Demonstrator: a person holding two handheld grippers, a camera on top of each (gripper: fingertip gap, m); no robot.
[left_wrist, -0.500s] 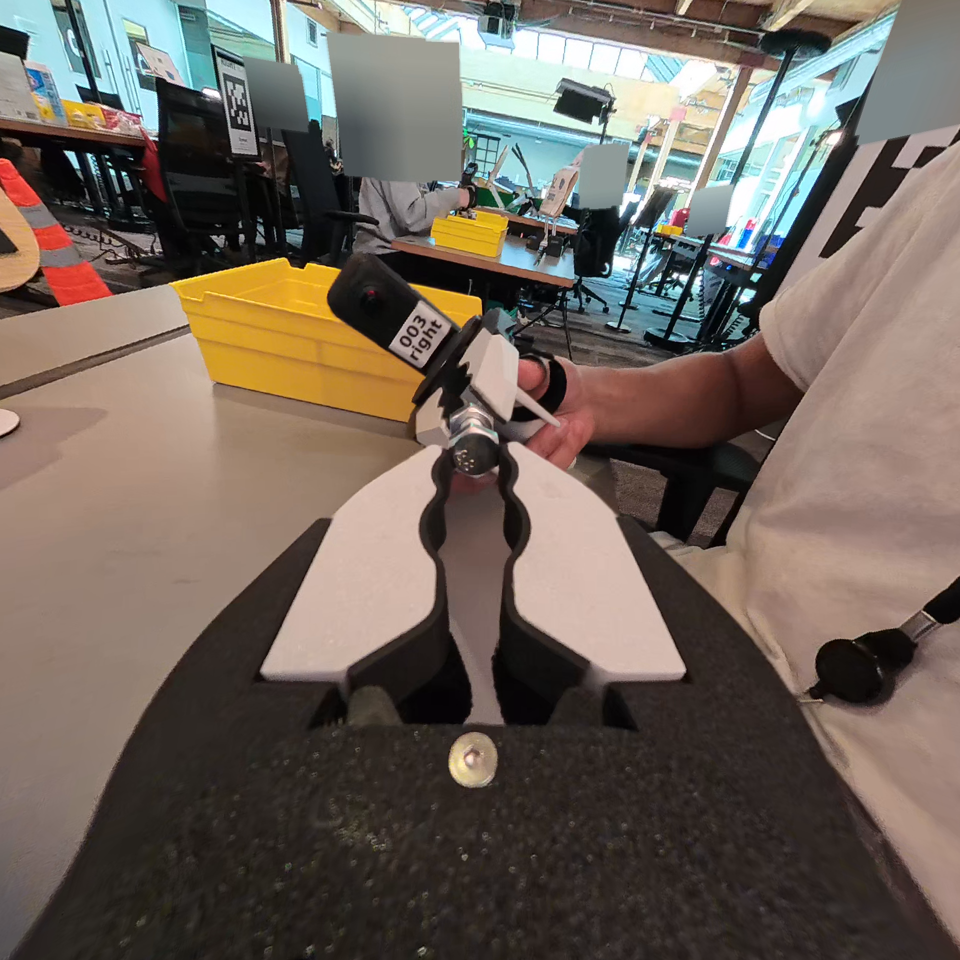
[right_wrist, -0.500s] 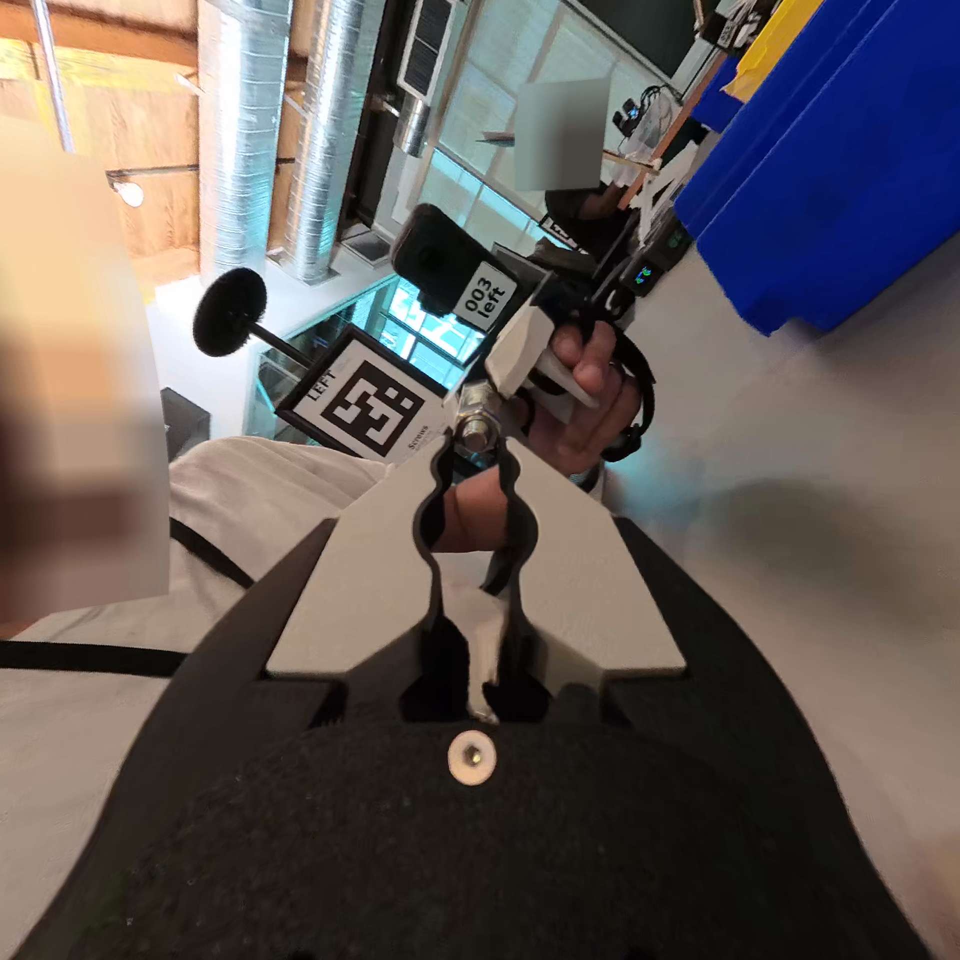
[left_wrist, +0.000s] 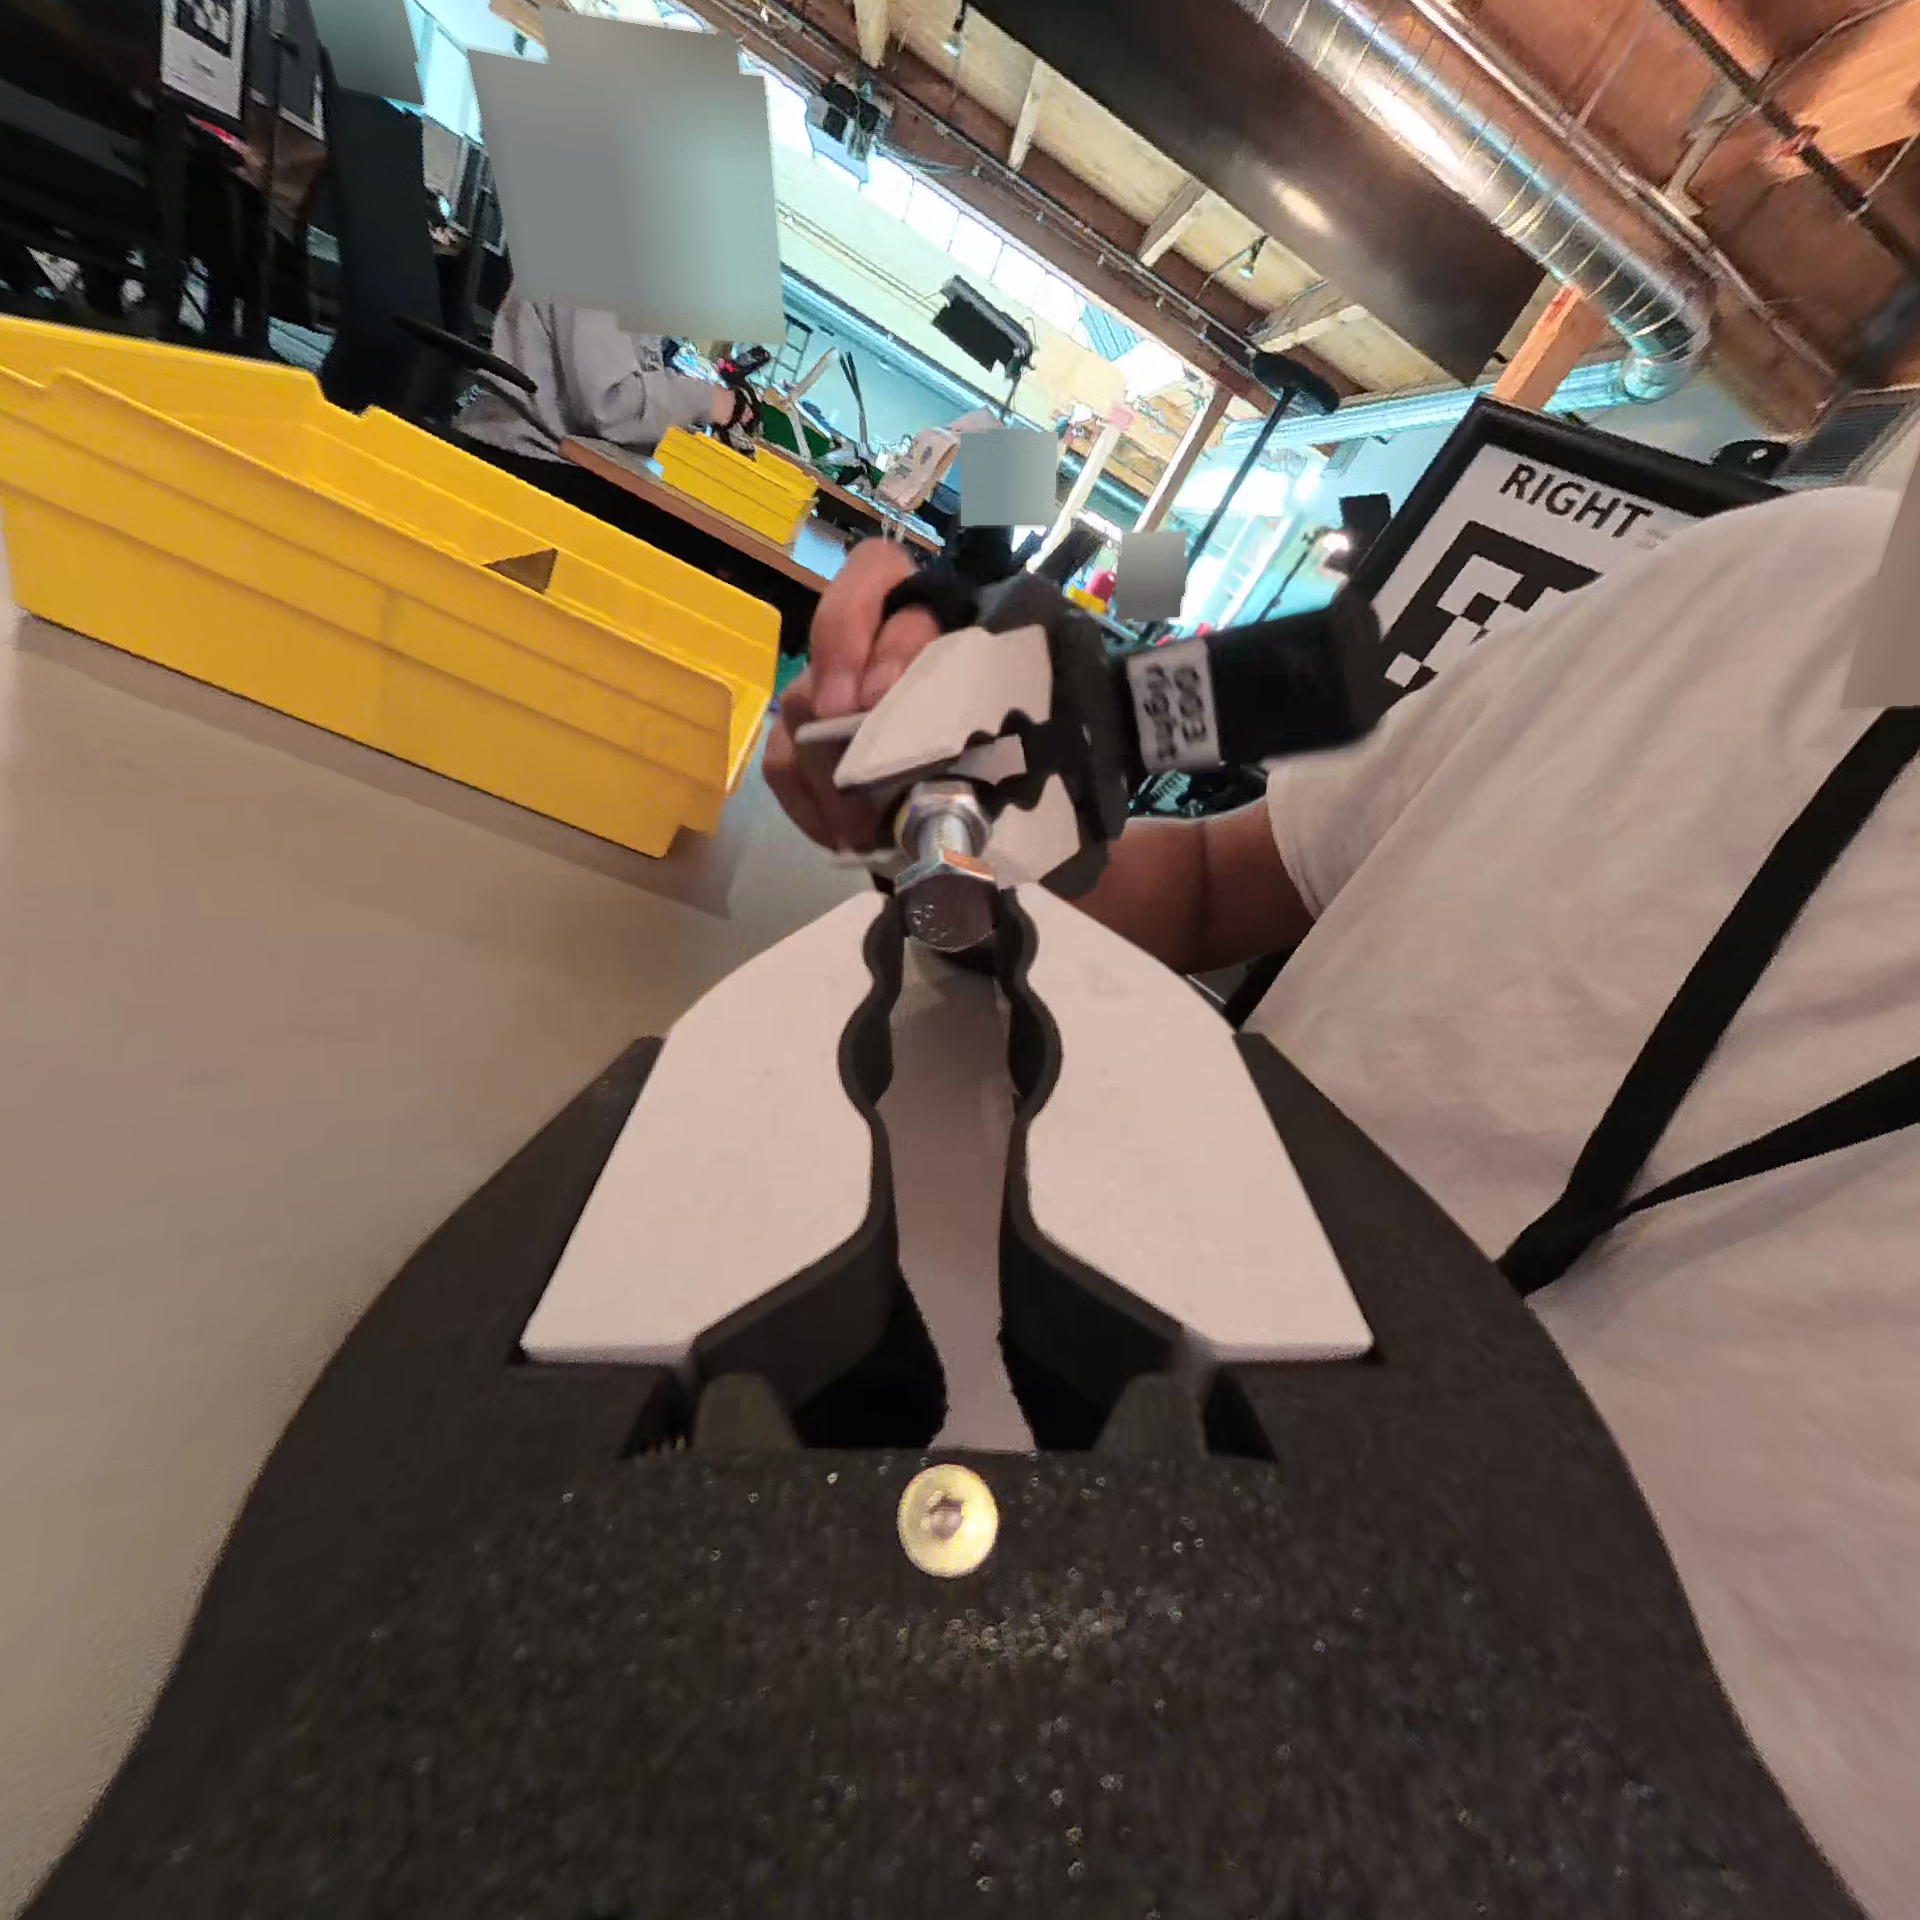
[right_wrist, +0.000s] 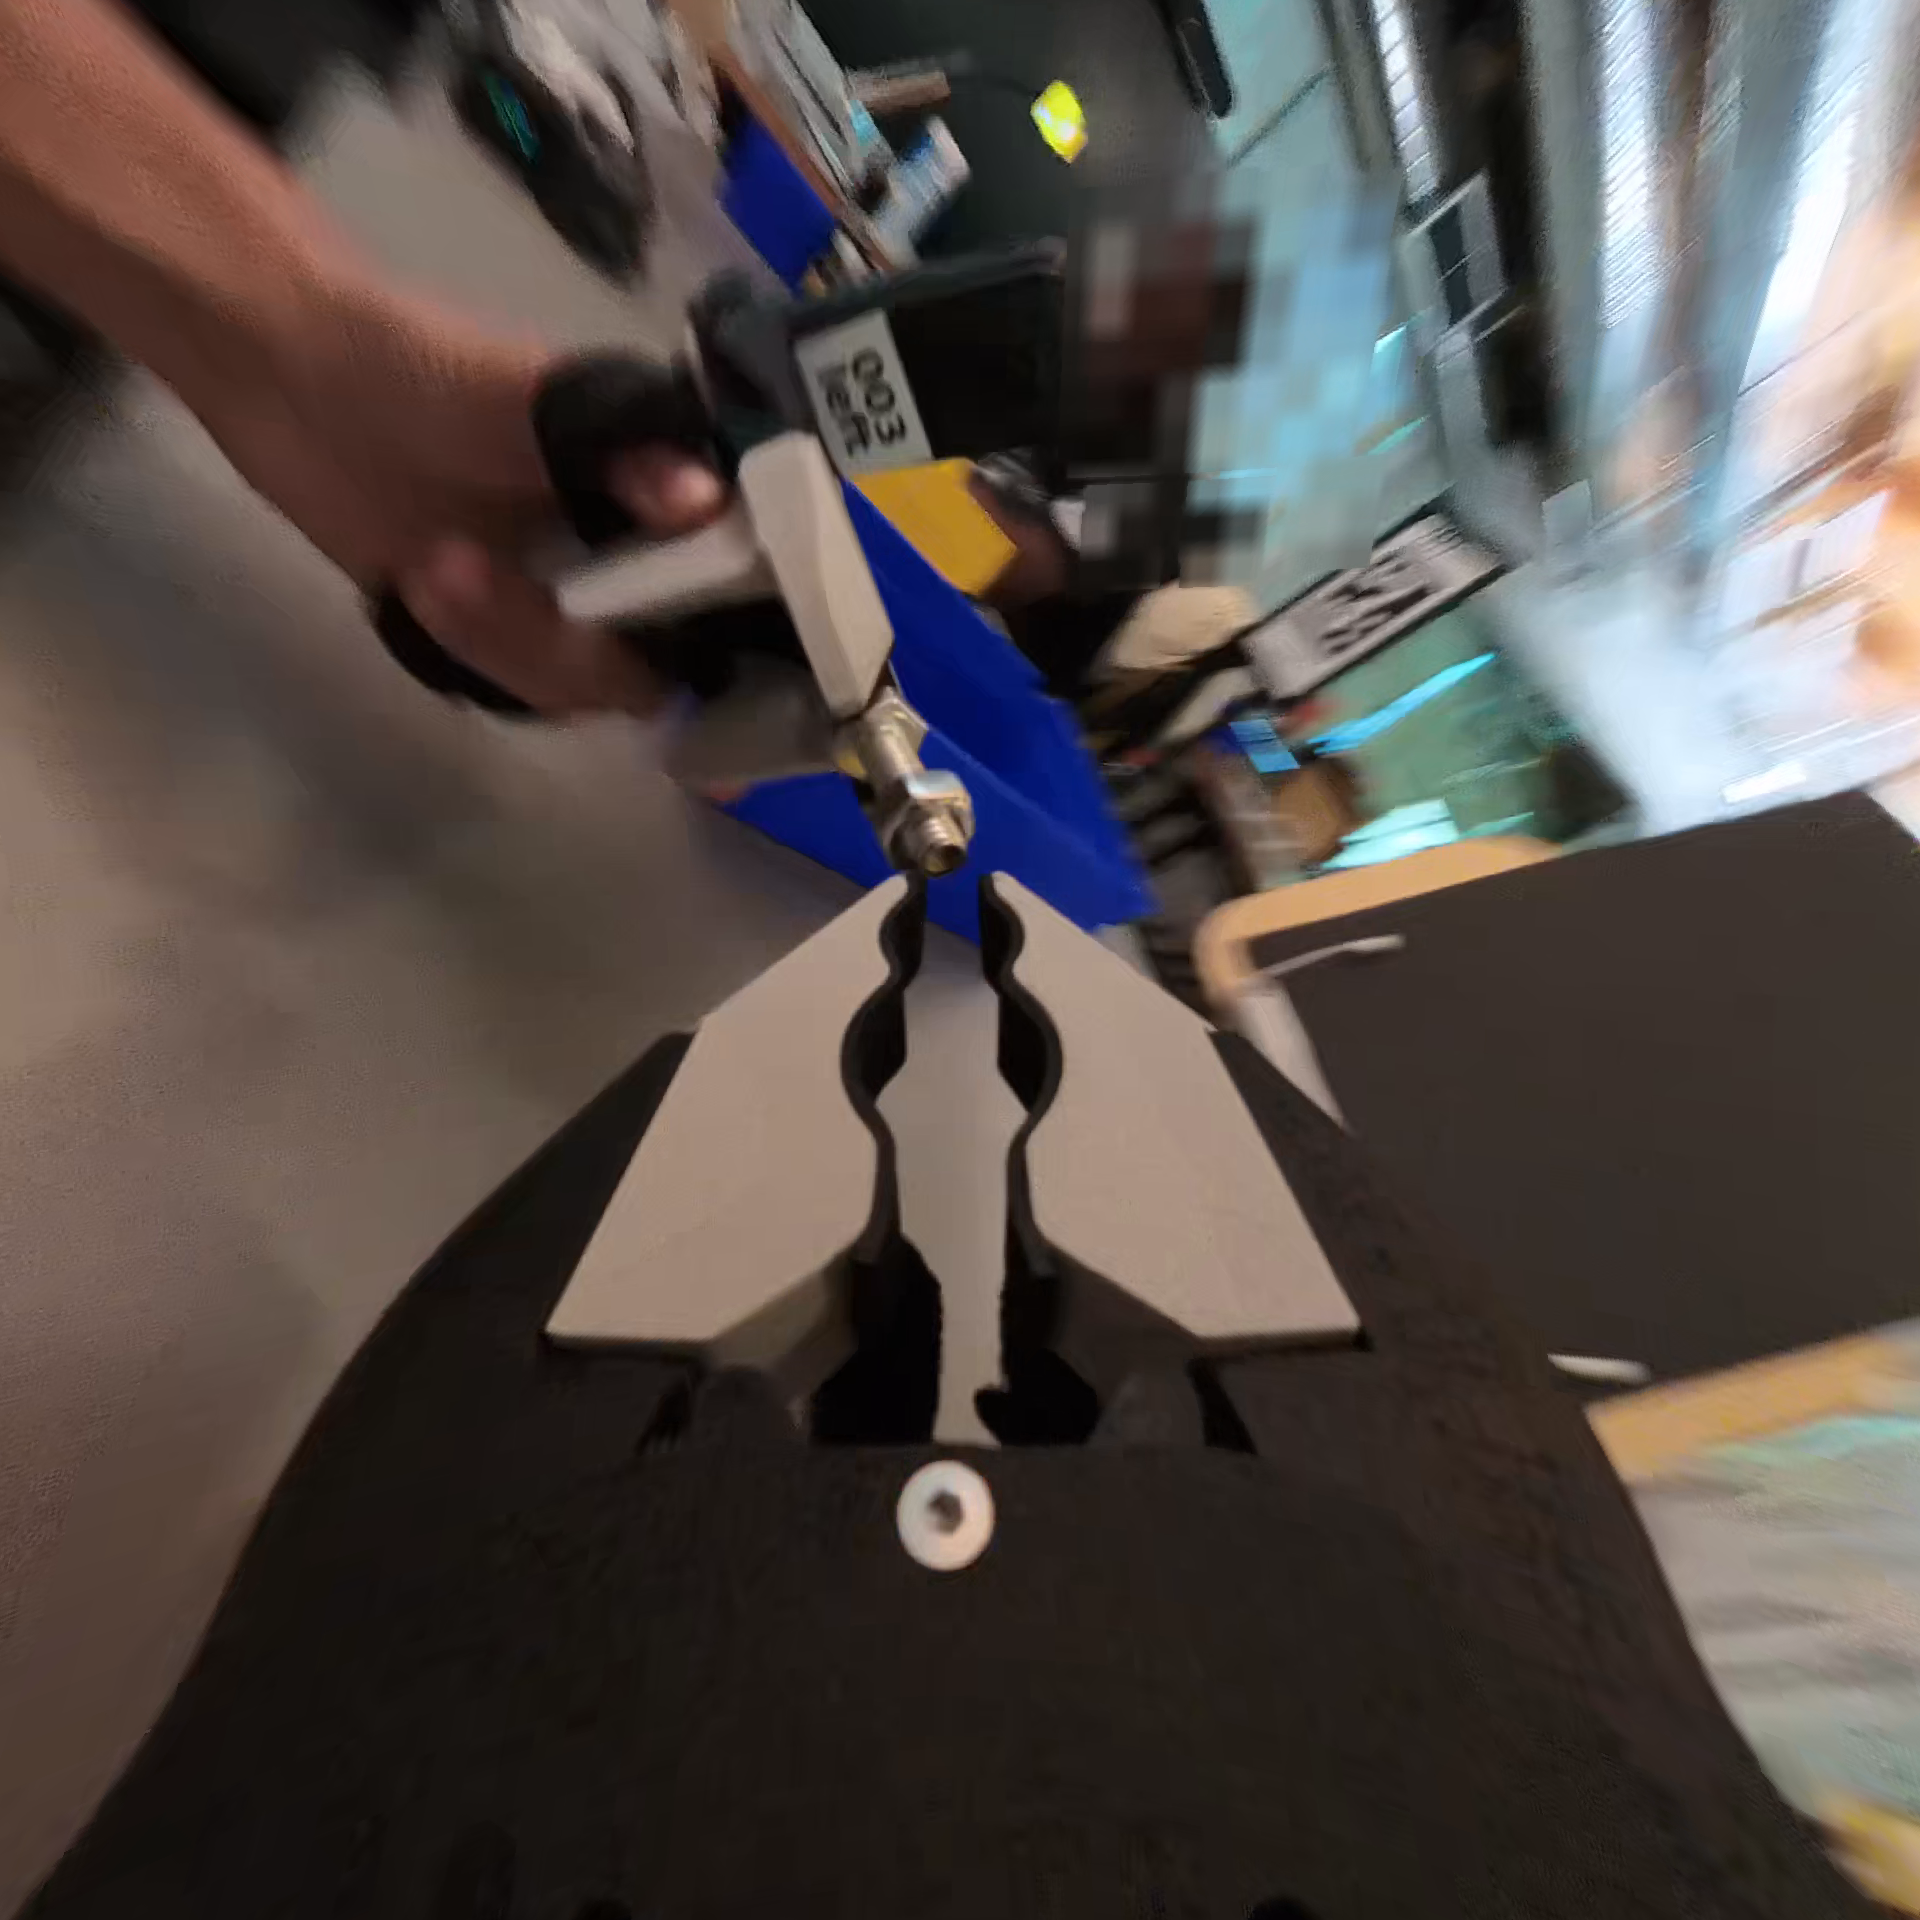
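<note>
Left wrist view: the left gripper (left_wrist: 948, 920) clenches the hex head of a steel bolt (left_wrist: 940, 831), a nut (right_wrist: 928, 795) threaded on its shank, above the grey table (left_wrist: 260, 935) near the yellow bin (left_wrist: 364, 613) at its far edge. Right wrist view, blurred: the right gripper (right_wrist: 951, 883) stands released, pads slightly apart, just short of the bolt's threaded tip; a blue bin (right_wrist: 997, 717) lies beyond.

Bright daylight; right view motion-blurred.

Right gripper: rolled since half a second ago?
Yes. In the left wrist view the right gripper has rolled: its camera block, earlier up-left toward the yellow bin, now points right toward the white shirt.
</note>
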